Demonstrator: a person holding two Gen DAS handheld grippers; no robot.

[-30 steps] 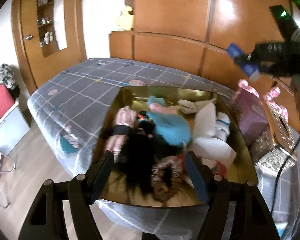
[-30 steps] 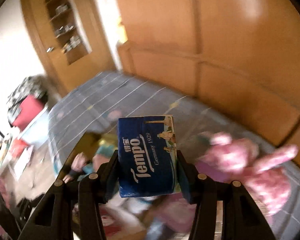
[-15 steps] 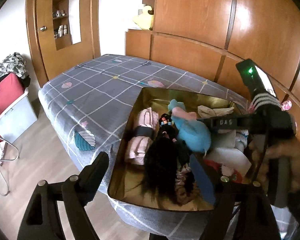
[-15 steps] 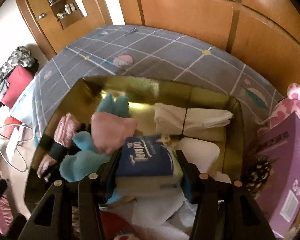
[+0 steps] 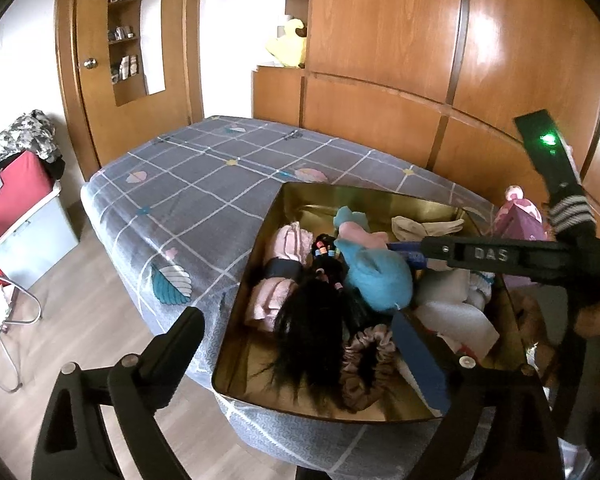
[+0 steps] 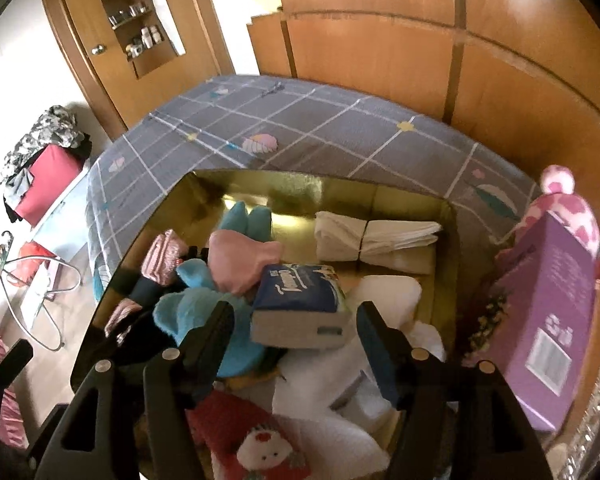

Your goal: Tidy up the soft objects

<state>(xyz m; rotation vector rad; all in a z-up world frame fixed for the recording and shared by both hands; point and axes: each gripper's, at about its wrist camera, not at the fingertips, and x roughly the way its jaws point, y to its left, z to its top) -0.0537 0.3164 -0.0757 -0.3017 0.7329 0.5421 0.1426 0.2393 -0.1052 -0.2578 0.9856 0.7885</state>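
Note:
A gold tray (image 6: 300,179) on the bed holds several soft things. A blue Tempo tissue pack (image 6: 300,304) lies tilted on a blue plush toy (image 6: 188,314) and a pink plush (image 6: 240,256). My right gripper (image 6: 292,320) straddles the pack with its jaws opening and a gap showing on each side of it. My left gripper (image 5: 300,340) hovers over the tray's near edge (image 5: 284,404). Its jaws are opening wide, with nothing between them. Below it lie black hair (image 5: 312,332) and a pink scrunchie (image 5: 368,356).
Also in the tray are a rolled pink towel (image 5: 280,272), folded white cloth (image 6: 372,236) and a red Santa sock (image 6: 256,436). A purple box (image 6: 548,312) and a pink plush (image 6: 568,208) stand right of it. The grey checked bedspread (image 5: 204,184) stretches left. Wooden panels rise behind.
My right gripper came down into the tray with the tissue pack, and its fingers have parted from the pack. My left gripper's fingers have spread wider.

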